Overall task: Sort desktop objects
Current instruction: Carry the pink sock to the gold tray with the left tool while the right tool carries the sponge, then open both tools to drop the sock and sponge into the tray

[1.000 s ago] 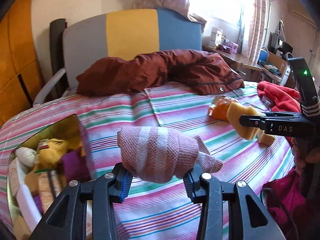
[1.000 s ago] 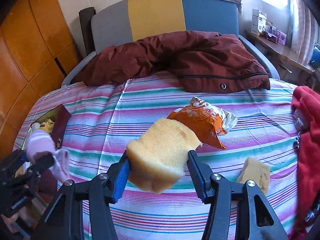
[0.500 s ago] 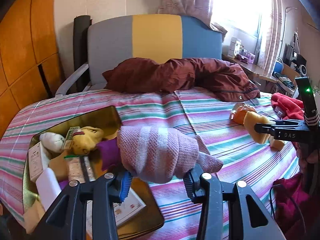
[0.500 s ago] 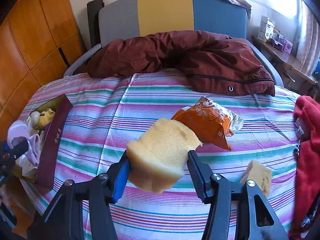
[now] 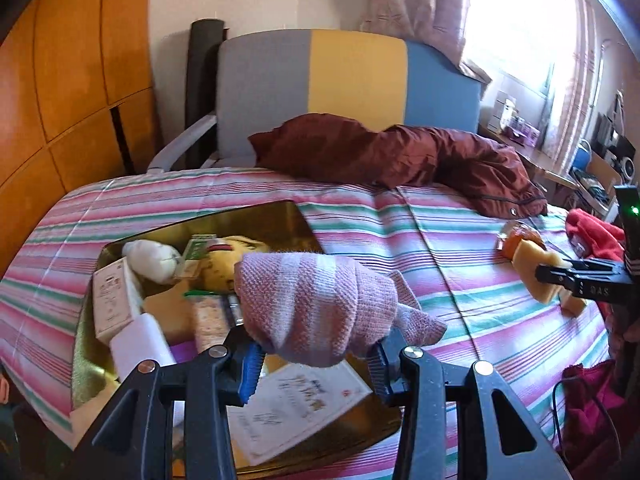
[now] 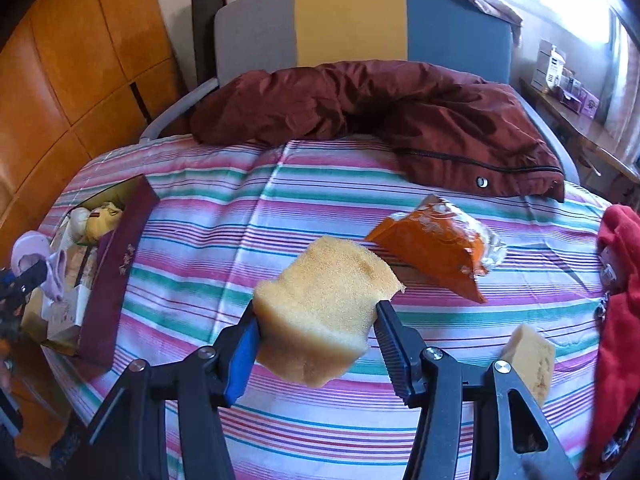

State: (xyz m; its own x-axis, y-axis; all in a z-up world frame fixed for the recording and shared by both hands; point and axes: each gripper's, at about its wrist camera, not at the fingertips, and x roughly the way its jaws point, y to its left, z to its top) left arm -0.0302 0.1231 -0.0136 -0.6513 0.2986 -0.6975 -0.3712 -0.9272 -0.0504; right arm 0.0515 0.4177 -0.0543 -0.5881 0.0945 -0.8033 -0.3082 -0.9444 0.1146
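My left gripper (image 5: 316, 356) is shut on a pink striped sock (image 5: 316, 304) and holds it over the gold-lined box (image 5: 280, 216), which lies at the bed's left edge. The box holds a yellow plush toy (image 5: 228, 256), a white plush (image 5: 150, 254), small cartons and papers. My right gripper (image 6: 316, 336) is shut on a yellow sponge (image 6: 320, 300) above the striped bedspread (image 6: 224, 216). The box (image 6: 116, 276) and the left gripper with the sock (image 6: 32, 256) show at the far left of the right wrist view.
An orange snack bag (image 6: 436, 248) and a second sponge (image 6: 528, 356) lie on the bed to the right. A maroon jacket (image 6: 380, 116) lies along the headboard. Red clothing (image 6: 620, 320) sits at the right edge.
My left gripper has carried the sock leftward, from beside the box to over it. My right gripper has held the sponge nearly still above the bed.
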